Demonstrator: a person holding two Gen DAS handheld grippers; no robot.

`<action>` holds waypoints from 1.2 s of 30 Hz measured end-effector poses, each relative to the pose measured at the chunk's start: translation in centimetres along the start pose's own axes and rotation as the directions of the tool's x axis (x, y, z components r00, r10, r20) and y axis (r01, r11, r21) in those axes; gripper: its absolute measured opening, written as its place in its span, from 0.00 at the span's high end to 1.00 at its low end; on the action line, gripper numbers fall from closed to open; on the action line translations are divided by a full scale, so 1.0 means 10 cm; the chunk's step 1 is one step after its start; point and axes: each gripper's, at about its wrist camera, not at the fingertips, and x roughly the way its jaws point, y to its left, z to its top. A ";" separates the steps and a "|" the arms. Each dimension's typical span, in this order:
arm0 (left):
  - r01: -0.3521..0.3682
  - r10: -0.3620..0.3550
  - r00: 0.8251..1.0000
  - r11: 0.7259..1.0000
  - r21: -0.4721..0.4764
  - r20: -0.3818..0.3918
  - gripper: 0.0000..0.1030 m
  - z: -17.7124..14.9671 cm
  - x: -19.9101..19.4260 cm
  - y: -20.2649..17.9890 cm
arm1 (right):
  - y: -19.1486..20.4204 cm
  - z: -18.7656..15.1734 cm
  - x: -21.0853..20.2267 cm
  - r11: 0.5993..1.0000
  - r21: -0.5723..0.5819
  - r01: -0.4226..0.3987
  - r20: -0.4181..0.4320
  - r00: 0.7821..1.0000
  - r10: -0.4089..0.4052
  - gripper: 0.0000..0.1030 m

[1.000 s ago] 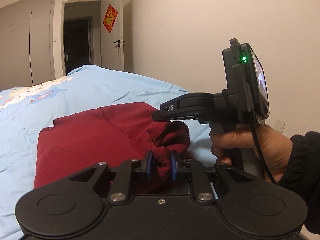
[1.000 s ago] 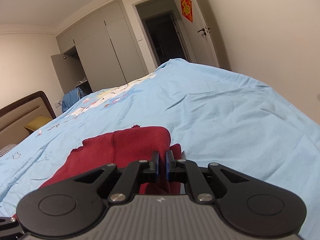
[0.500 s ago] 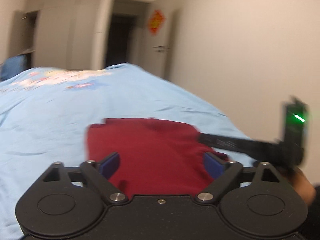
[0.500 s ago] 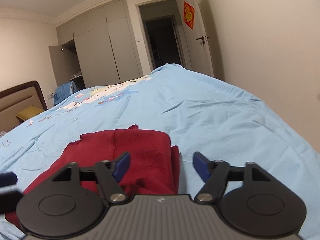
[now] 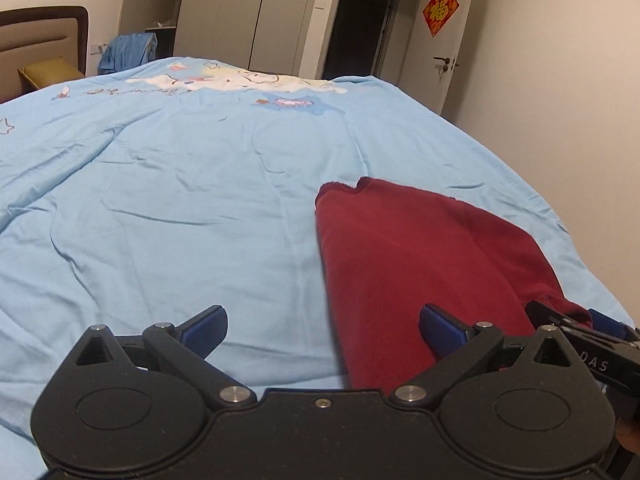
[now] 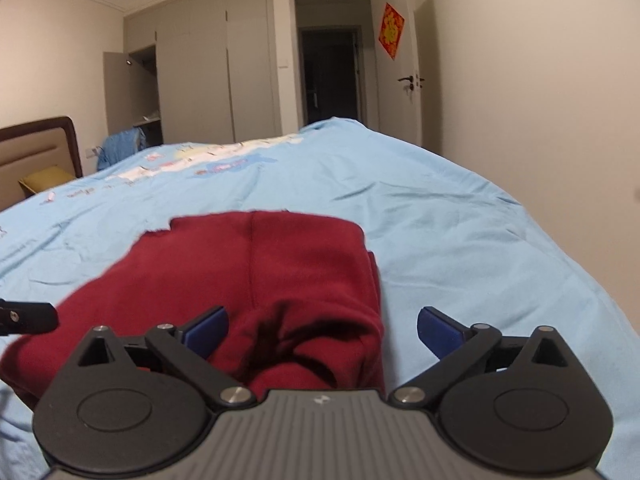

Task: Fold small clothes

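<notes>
I have both tongs spread wide and holding nothing. The red garment (image 6: 256, 276) lies folded on the blue bed cover (image 5: 168, 208), close to the bed's right edge and its near end. My right tongs (image 6: 322, 328) hang directly over its near, bunched end — the cloth's long axis runs straight away from them toward the far wardrobe. My left tongs (image 5: 322, 330) sit off its left side, only the right finger over cloth. So the right is nearer for the next pinch, I judge.
</notes>
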 end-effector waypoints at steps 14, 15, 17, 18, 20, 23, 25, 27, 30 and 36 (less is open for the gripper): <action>0.008 -0.008 0.999 1.000 -0.003 -0.043 0.01 -0.12 0.05 0.01 | -0.27 -0.37 -0.02 0.989 0.139 -0.041 -0.001 0.999 0.041 0.00; 0.008 -0.008 0.999 1.000 -0.005 -0.045 0.01 -0.13 0.06 0.01 | -0.26 -0.38 -0.02 0.989 0.139 -0.039 0.003 0.999 0.039 0.00; 0.006 -0.006 0.999 1.000 -0.008 -0.048 0.01 -0.14 0.06 0.00 | -0.26 -0.40 -0.02 0.989 0.140 -0.040 0.010 0.999 0.039 0.00; 0.006 -0.006 0.999 1.000 -0.009 -0.049 0.01 -0.15 0.06 0.00 | -0.26 -0.40 -0.02 0.989 0.142 -0.041 0.012 0.999 0.040 0.00; 0.005 -0.006 0.999 1.000 -0.010 -0.050 0.01 -0.16 0.06 0.00 | -0.26 -0.41 -0.02 0.988 0.147 -0.044 0.015 0.999 0.043 0.00; 0.005 -0.005 0.999 1.000 -0.010 -0.049 0.01 -0.16 0.06 0.00 | -0.26 -0.43 -0.03 0.988 0.150 -0.044 0.019 0.999 0.042 0.00; 0.005 -0.006 0.999 1.000 -0.011 -0.050 0.01 -0.16 0.06 0.00 | -0.26 -0.44 -0.03 0.988 0.152 -0.043 0.023 0.999 0.040 0.00; 0.004 -0.005 0.999 1.000 -0.013 -0.051 0.01 -0.17 0.06 0.00 | -0.26 -0.45 -0.04 0.987 0.154 -0.043 0.026 0.999 0.039 0.00; 0.003 -0.003 0.999 1.000 -0.013 -0.051 0.01 -0.17 0.06 0.00 | -0.26 -0.46 -0.04 0.987 0.157 -0.043 0.030 0.999 0.038 0.00; -0.009 0.008 0.999 1.000 0.000 -0.047 0.01 -0.19 0.06 -0.02 | -0.35 -0.42 -0.13 0.967 0.209 -0.144 0.037 0.990 0.140 0.00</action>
